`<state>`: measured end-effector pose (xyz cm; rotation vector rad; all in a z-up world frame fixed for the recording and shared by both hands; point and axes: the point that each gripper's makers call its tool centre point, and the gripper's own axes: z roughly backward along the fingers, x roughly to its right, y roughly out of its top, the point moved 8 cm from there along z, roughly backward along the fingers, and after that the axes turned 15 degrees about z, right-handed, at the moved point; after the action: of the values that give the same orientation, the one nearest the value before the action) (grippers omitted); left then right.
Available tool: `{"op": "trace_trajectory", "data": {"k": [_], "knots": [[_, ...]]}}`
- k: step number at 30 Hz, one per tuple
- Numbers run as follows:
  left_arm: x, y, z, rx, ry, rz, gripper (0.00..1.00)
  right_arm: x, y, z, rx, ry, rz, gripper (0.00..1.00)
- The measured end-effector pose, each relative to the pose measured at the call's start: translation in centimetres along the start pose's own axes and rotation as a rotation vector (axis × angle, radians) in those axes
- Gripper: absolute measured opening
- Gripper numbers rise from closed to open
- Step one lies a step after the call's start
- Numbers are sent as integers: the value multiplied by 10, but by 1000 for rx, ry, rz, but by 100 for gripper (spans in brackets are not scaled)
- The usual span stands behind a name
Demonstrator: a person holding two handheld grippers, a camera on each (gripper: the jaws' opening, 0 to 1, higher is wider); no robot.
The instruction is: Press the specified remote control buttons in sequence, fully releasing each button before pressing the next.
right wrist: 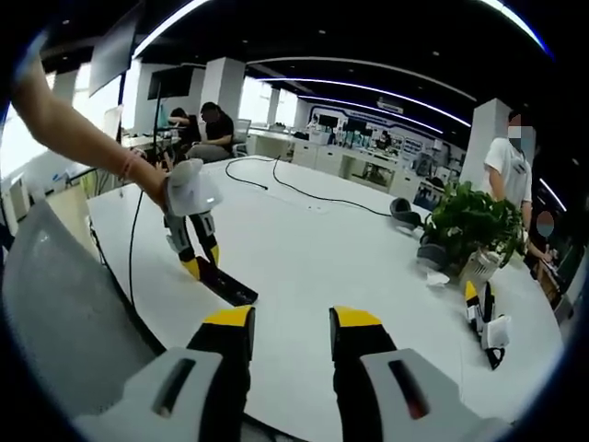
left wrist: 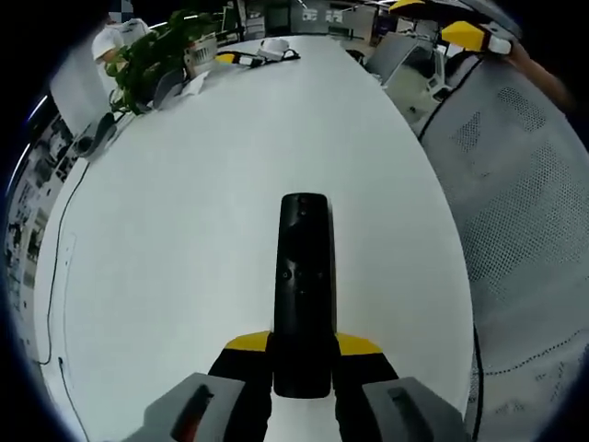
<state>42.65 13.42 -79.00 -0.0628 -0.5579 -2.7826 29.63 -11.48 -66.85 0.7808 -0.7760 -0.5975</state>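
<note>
Holding the remote [left wrist: 303,276] in my left gripper [left wrist: 302,364], long axis toward 12 o'clock; my right gripper [right wrist: 291,333], jaws apart w/ nothing between, sees it at 10 o'clock.

Around the remote control [left wrist: 303,285] the white table [left wrist: 202,230] lies bare from nine through three o'clock. A potted plant [left wrist: 152,55] and cables crowd the far edge at eleven, and a mesh chair back [left wrist: 525,212] stands just beside the rim at three.

R hand-held gripper [right wrist: 290,336] jaws apart over white table [right wrist: 304,249]; L hand-held gripper [right wrist: 202,262] clamps black remote [right wrist: 224,284].
</note>
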Motion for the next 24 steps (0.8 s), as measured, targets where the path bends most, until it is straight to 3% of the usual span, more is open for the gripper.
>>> {"op": "trace_trajectory", "data": {"k": [24], "knots": [[35, -12, -1, 36, -1, 13, 24, 0, 0, 0, -5, 4, 6, 32]]}}
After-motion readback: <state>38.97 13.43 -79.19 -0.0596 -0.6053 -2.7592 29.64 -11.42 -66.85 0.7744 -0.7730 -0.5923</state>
